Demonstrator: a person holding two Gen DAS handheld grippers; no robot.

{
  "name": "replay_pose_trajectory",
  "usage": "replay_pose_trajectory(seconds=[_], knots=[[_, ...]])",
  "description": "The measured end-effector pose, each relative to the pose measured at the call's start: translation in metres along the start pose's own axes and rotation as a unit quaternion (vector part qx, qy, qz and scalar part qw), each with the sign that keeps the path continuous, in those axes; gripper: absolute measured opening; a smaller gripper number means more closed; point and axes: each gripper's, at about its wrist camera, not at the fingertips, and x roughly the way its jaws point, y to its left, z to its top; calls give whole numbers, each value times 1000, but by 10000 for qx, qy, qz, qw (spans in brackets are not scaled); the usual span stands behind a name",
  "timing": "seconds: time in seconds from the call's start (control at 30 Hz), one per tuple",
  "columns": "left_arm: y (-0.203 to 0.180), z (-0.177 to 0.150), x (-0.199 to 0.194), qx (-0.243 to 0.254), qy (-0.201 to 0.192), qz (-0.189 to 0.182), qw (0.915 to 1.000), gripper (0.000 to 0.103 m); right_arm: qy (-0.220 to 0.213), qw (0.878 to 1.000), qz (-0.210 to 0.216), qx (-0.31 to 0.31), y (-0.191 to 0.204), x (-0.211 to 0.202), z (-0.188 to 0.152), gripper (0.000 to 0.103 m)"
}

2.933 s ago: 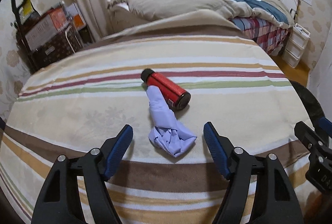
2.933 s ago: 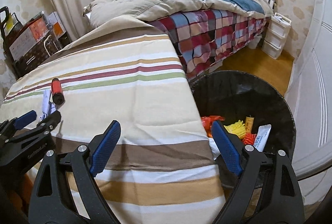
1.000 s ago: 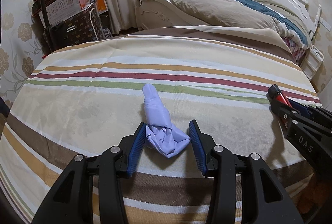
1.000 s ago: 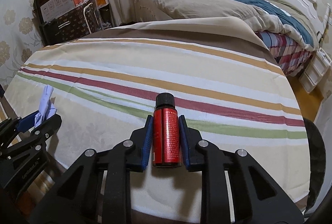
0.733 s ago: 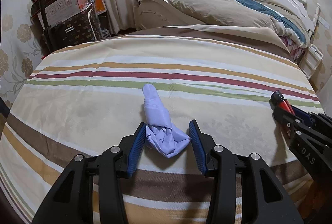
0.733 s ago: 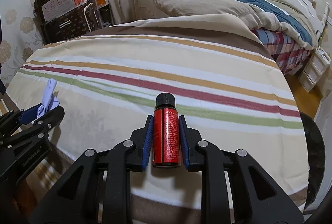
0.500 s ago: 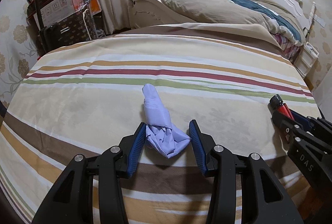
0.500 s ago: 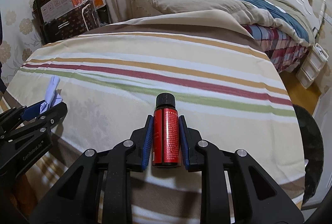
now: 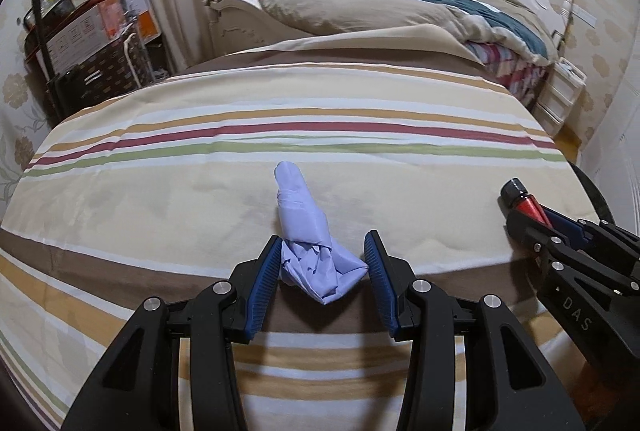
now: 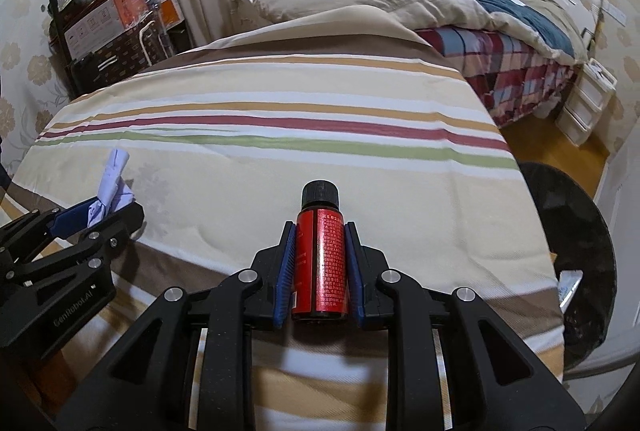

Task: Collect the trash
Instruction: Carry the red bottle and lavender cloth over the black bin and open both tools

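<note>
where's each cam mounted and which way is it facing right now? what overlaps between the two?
Left wrist: on the left gripper, angled down over the striped bedspread toward the far bed; its own two fingers clamp a crumpled lavender glove.
Right wrist: on the right gripper, same downward heading; its fingers clamp a red bottle, black trash bin at right.
Shared: the bedspread, the bed, the loaded cart, and each view catches the other gripper with its load at its edge.

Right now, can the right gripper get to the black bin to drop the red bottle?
Probably yes. The right gripper holds the red bottle, and the black bin sits just past the striped cloth's right edge with nothing between them.
</note>
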Motion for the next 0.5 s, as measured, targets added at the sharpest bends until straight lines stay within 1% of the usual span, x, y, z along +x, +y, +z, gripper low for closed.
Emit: replay_pose_trajectory(seconds=[0.5], knots=[[-61, -2, -8, 397, -112, -363, 9985, 45, -193, 9983, -194, 506, -58, -29, -18, 23]])
